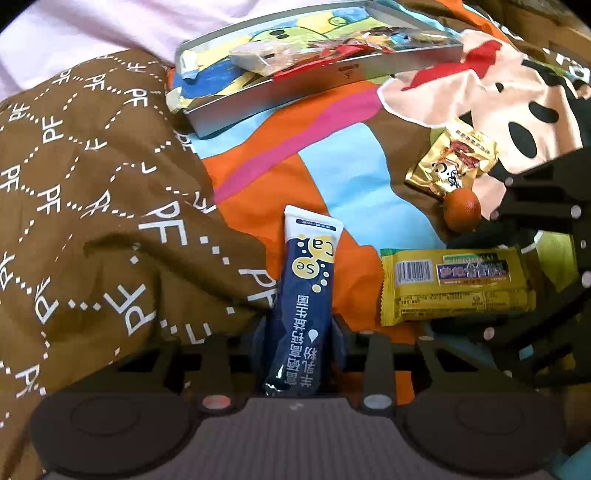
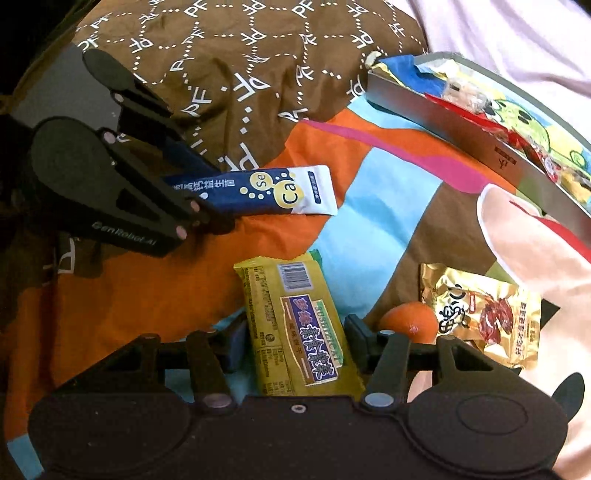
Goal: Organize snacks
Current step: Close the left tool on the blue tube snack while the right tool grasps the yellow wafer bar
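Observation:
A navy and white powder sachet [image 1: 308, 291] lies lengthwise on the colourful bedspread, and my left gripper [image 1: 301, 325] is shut on its near end. In the right wrist view the same sachet [image 2: 273, 192] sticks out of the left gripper [image 2: 214, 195]. A yellow snack packet [image 2: 295, 325] sits between the fingers of my right gripper [image 2: 295, 332], which press on its long edges. From the left wrist view the yellow packet [image 1: 458, 284] is held sideways by the right gripper [image 1: 450, 284]. A shallow metal tin [image 1: 306, 88] with several wrapped snacks rests at the back.
A gold snack packet [image 2: 487, 314] and a small orange fruit [image 2: 410, 317] lie just right of the right gripper. The tin [image 2: 461, 122] is far right in that view. A brown patterned quilt [image 1: 92, 221] bulges on the left, and a pink sheet [image 1: 74, 33] lies behind.

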The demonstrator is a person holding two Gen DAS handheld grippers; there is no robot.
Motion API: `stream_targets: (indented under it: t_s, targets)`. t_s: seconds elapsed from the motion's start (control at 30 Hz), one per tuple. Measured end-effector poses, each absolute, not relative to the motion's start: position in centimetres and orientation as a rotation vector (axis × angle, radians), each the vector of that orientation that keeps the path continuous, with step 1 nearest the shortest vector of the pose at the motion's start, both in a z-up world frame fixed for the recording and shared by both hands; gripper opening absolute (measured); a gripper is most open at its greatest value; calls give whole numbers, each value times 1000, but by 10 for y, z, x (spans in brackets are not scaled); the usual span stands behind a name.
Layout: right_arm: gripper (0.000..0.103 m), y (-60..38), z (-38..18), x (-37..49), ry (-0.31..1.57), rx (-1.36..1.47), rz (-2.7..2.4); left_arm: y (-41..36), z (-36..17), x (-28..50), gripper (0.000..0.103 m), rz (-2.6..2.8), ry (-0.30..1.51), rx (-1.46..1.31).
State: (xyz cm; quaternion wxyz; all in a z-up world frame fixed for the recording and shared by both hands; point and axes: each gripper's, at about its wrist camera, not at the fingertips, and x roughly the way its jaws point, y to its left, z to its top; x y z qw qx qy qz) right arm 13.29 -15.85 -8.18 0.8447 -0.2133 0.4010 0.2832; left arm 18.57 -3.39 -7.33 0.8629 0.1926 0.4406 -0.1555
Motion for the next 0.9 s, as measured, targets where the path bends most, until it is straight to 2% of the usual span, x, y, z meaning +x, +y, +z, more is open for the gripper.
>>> stream_targets:
  t_s: [0.2, 0.63, 0.9]
  targets:
    - [52, -156, -81, 127, 813, -479, 598, -28, -68, 185, 32, -321, 935, 311]
    - [49, -150, -85, 119, 747, -545, 557, -25, -75, 186, 32, -351, 978, 240]
    - [49, -133, -96, 92, 550, -847, 481, -33, -73, 177, 27, -303, 943, 267]
